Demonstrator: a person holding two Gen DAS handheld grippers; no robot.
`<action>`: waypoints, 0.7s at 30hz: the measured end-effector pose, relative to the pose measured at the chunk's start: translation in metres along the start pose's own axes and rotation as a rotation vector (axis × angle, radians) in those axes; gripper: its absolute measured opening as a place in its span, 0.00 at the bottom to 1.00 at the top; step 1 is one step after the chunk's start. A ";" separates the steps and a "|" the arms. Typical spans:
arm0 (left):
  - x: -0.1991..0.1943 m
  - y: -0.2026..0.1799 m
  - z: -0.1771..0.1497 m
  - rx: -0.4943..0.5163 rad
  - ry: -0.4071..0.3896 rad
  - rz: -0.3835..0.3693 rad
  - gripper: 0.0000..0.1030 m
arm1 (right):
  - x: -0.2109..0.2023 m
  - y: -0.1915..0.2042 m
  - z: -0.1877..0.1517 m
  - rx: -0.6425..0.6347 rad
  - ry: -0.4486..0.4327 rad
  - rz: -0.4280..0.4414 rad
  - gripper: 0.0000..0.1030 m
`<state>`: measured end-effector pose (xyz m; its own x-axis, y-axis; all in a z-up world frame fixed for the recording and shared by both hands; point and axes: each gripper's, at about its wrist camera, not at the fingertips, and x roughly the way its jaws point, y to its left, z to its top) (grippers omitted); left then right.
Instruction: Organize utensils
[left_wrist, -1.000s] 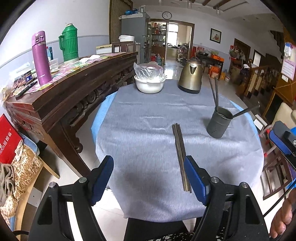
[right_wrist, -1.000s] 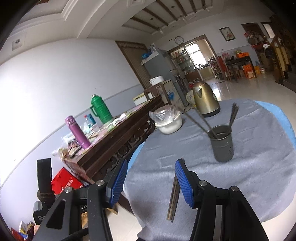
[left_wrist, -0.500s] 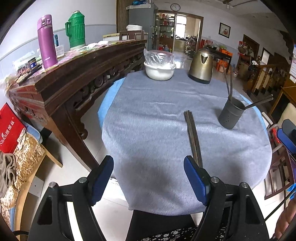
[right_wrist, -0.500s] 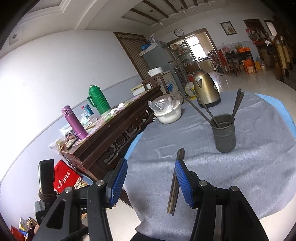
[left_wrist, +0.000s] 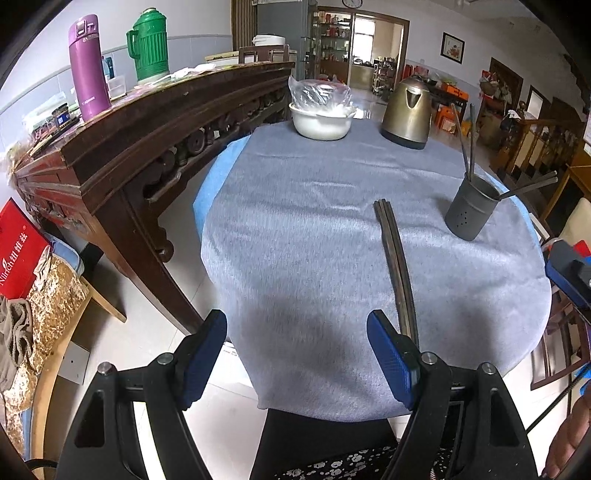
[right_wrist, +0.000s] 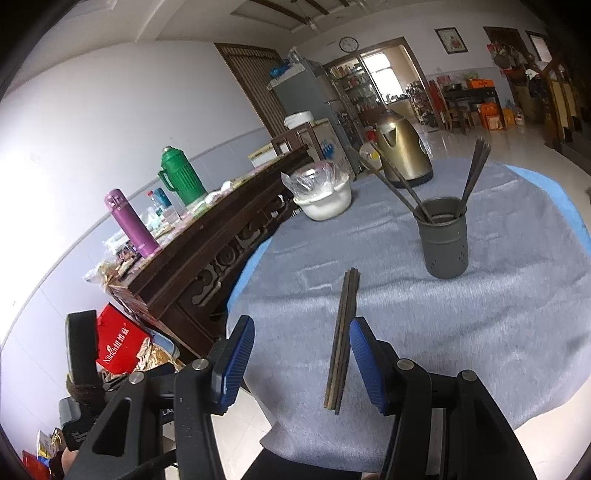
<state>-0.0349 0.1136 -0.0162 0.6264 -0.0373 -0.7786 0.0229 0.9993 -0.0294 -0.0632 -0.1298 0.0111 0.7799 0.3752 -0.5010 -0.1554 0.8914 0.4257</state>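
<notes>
round table (left_wrist: 295, 229) under a grey cloth, set beside a carved dark wood sideboard (left_wrist: 155, 122). at the far edge stand a brass-coloured kettle (left_wrist: 406, 110) and a white bowl (left_wrist: 320, 123) holding a clear plastic bag. grey perforated holder (right_wrist: 445, 240) stands upright toward the right side, several dark chopsticks inside. a bundle of dark chopsticks (right_wrist: 341, 338) lies flat on the cloth near the front edge. left hand-held gripper (left_wrist: 297, 356): jaws wide apart, nothing between them. right hand-held gripper (right_wrist: 302, 360): jaws apart, bundle's near end between the pads, untouched.
</notes>
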 end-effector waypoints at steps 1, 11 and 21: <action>0.002 0.000 -0.001 -0.002 0.006 -0.001 0.76 | 0.004 -0.002 -0.001 0.004 0.013 -0.012 0.57; 0.022 0.008 -0.003 -0.023 0.048 -0.016 0.76 | 0.044 -0.010 -0.005 -0.006 0.110 -0.080 0.54; 0.054 0.030 -0.003 -0.076 0.096 -0.033 0.76 | 0.127 -0.013 0.004 -0.071 0.235 -0.167 0.26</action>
<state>-0.0025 0.1419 -0.0609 0.5489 -0.0736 -0.8327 -0.0194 0.9947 -0.1007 0.0402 -0.0942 -0.0554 0.6379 0.2629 -0.7238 -0.0855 0.9583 0.2728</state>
